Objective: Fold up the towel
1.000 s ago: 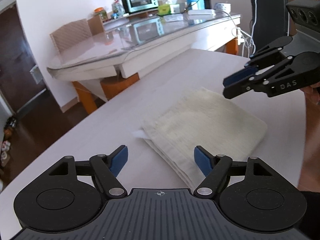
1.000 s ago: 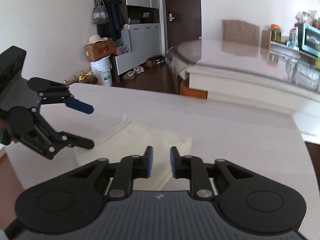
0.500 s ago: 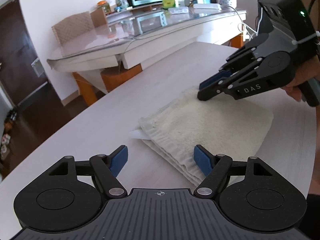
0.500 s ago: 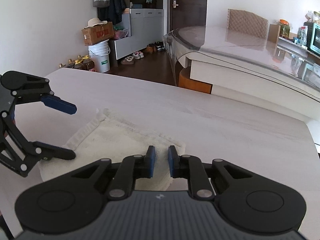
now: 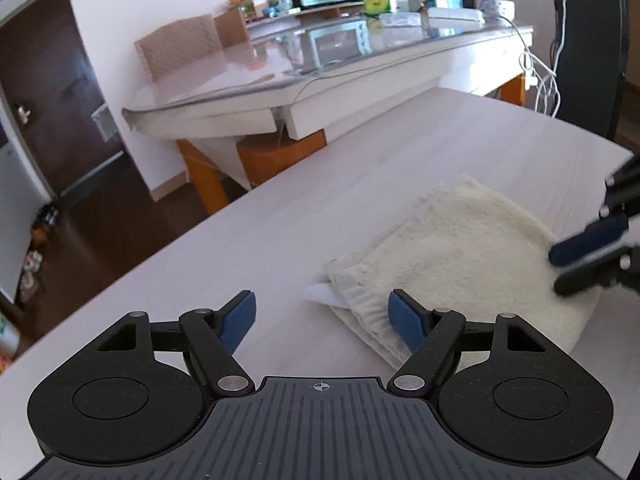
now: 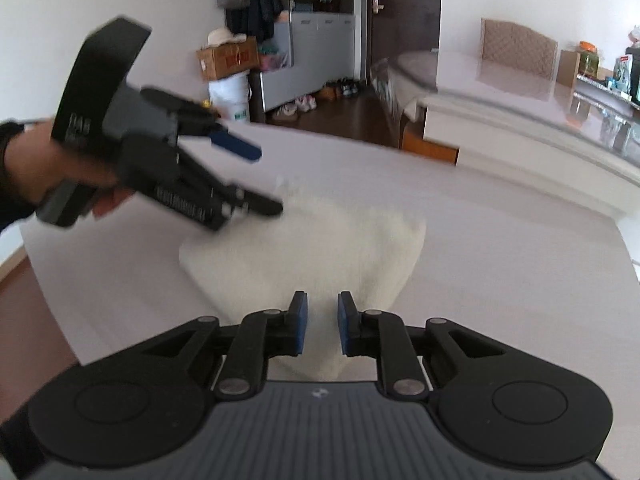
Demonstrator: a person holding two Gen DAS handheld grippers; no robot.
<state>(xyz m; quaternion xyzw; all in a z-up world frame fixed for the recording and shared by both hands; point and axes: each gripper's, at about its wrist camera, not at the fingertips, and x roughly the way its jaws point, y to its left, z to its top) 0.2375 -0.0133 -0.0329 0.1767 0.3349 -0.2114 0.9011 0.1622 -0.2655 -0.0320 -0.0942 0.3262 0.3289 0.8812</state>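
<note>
- Left gripper: jaws wide apart, clamped on nothing; positioned over the table at the folded towel's near-left corner.
- Towel: cream, folded, flat on the table, at 1 o'clock from the left gripper.
- Right gripper: jaws slightly apart, empty, over the towel's edge; at 3 o'clock in the left wrist view.

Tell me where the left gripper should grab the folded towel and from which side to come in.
Grip the towel at its near corner, where the stacked layer edges and a small white tag show. The open left gripper already faces that corner, so come in low along the table from the near side and close over all the layers. The folded far edges give no loose lip to pinch.
</note>
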